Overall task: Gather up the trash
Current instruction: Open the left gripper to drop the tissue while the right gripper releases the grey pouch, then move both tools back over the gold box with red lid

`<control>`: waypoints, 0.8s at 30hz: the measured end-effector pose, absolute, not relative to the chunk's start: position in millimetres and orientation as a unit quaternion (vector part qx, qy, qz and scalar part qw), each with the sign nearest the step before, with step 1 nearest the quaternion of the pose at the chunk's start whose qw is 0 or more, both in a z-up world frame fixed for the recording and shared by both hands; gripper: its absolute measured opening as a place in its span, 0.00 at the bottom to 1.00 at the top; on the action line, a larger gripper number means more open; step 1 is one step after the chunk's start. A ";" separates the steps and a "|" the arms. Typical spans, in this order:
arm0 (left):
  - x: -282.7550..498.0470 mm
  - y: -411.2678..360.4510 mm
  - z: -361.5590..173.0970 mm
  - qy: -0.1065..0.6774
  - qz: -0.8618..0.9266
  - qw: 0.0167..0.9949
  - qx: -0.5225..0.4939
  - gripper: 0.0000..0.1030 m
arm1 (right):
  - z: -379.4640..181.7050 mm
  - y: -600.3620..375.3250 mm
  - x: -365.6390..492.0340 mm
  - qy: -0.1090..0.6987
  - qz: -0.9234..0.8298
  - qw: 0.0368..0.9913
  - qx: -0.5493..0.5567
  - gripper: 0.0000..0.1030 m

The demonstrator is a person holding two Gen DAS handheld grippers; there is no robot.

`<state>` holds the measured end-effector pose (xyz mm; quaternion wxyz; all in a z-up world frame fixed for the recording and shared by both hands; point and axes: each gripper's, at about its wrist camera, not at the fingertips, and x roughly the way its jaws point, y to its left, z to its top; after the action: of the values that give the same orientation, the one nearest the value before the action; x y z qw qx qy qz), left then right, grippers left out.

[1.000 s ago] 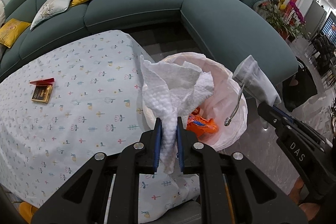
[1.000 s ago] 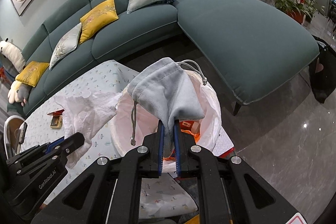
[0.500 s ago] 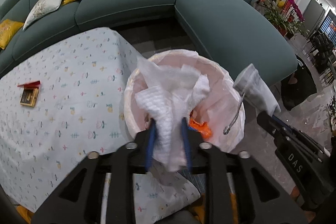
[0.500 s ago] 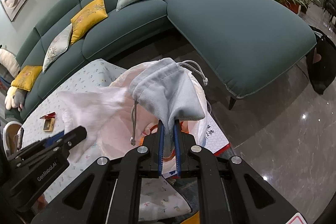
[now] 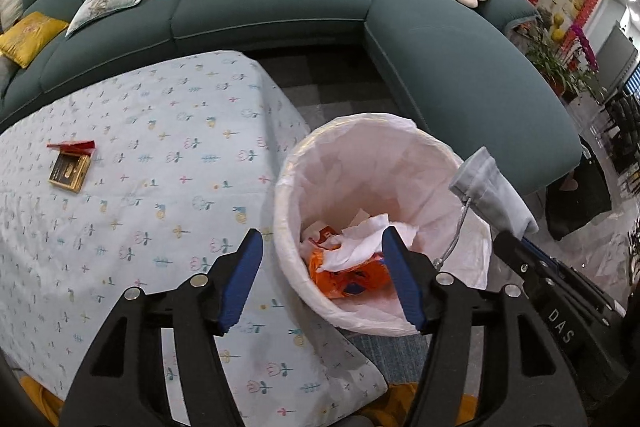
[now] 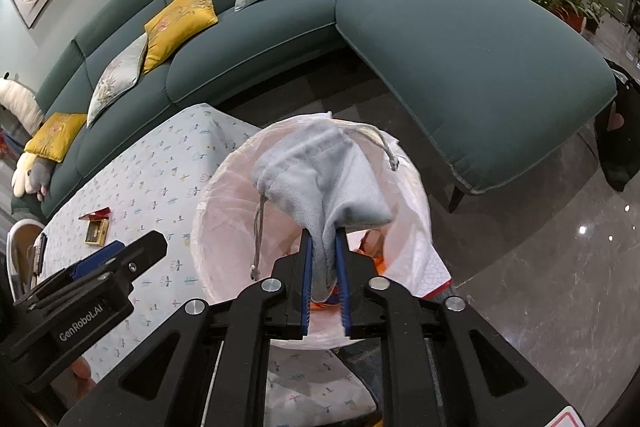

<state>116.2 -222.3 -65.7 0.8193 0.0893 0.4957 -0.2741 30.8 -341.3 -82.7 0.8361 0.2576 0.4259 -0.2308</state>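
In the left wrist view, the left claw (image 5: 322, 277) hangs over the near rim of the trash bin (image 5: 288, 179), which stands on the floor just beside the table (image 5: 132, 155). Its jaws are opening and nothing is between them. A crumpled white paper towel (image 5: 360, 239) lies at the bottom of the bin on top of an orange wrapper (image 5: 348, 277). On the right, the grey drawstring pouch (image 5: 492, 191) hangs above the far side of the bin, held from below by the right claw (image 5: 520, 247). An open red and gold small box (image 5: 70, 163) lies on the table, well apart from the bin.

In the right wrist view, the right claw (image 6: 324, 259) has one corner of the pouch (image 6: 320, 179) between its blue pads (image 6: 306, 267). The jaws are opening, but the cloth seems to be pinched there and not yet let go. The pouch hangs over the mouth of the bin (image 6: 412, 187), with its cords loose at both sides.

The pouch looks soft, light and limp, so I think it will fall straight down once released, though a cord could catch on the rim. A pinch on a fold of the cloth, as now, is the good place to hold it. The small box looks stiff and light, and I would take it by its two long sides.
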 end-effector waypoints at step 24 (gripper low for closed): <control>157.5 -109.5 -59.6 0.505 -0.185 0.843 0.013 0.73 | -51.9 -263.1 81.8 0.433 -0.202 0.858 0.190 0.49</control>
<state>157.5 -109.5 -59.6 0.8430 0.0132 0.5047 -0.1854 81.8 -263.1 -51.9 0.8580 0.1901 0.4326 -0.2015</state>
